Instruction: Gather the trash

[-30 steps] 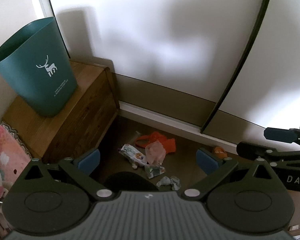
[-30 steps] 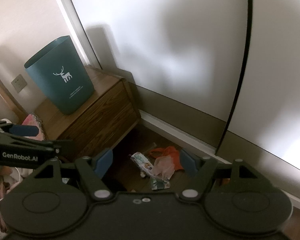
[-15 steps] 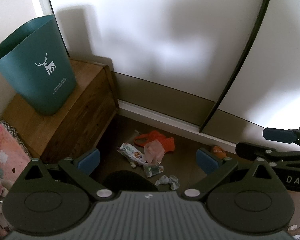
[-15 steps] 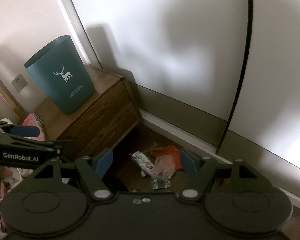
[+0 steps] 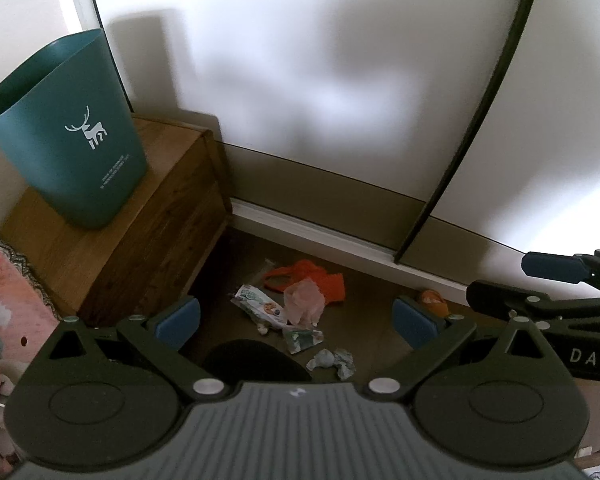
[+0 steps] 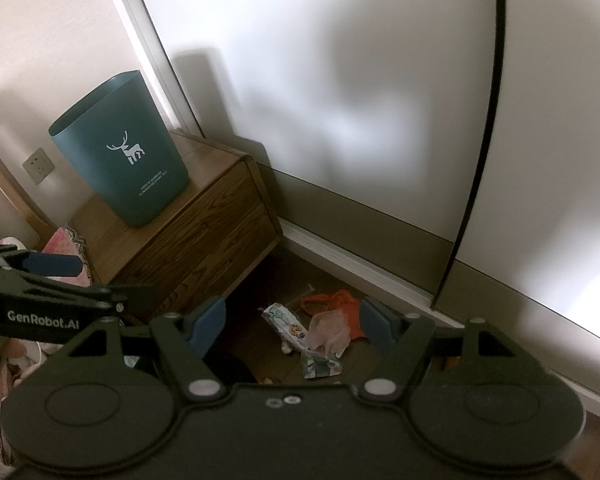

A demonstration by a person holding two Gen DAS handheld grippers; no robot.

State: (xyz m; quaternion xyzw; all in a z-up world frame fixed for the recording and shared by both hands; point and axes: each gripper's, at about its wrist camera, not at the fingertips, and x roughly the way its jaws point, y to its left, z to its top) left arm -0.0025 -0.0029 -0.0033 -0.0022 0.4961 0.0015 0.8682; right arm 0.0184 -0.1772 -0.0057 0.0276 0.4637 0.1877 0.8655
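Both tools hang above the floor, fingers pointing down at the litter. The left gripper (image 5: 298,320) has its blue pads spread wide with nothing between them. The right gripper (image 6: 292,324) is spread as well and empty. In the left view the right tool shows at the right edge; in the right view the left tool shows at the left edge.

Nearest the left tool, on the dark wood floor (image 5: 372,312), lies a crumpled grey-white wad (image 5: 332,360). Just beyond it sits a small green-and-white packet (image 5: 302,338), seen in the right view too (image 6: 322,366). Touching that packet from behind is a pale pink plastic bag (image 5: 304,300), and beside the bag, on its left, a white snack wrapper (image 5: 258,305) with a cookie print. A tiny white scrap (image 5: 264,330) lies by the wrapper's near end. Behind the pink bag lies an orange bag (image 5: 320,276), partly covered by it. Well to the right, near the baseboard, sits a small orange piece (image 5: 434,300), half hidden by the left tool's right finger.

Left of the litter stands a wooden nightstand (image 6: 204,240). On its top stands a teal bin (image 6: 124,152), upright, with a white deer on it. A pink cloth (image 5: 12,300) lies at the nightstand's near side. Behind everything runs a white sliding door (image 5: 300,80), and a wall socket (image 6: 38,166) sits left of the bin.
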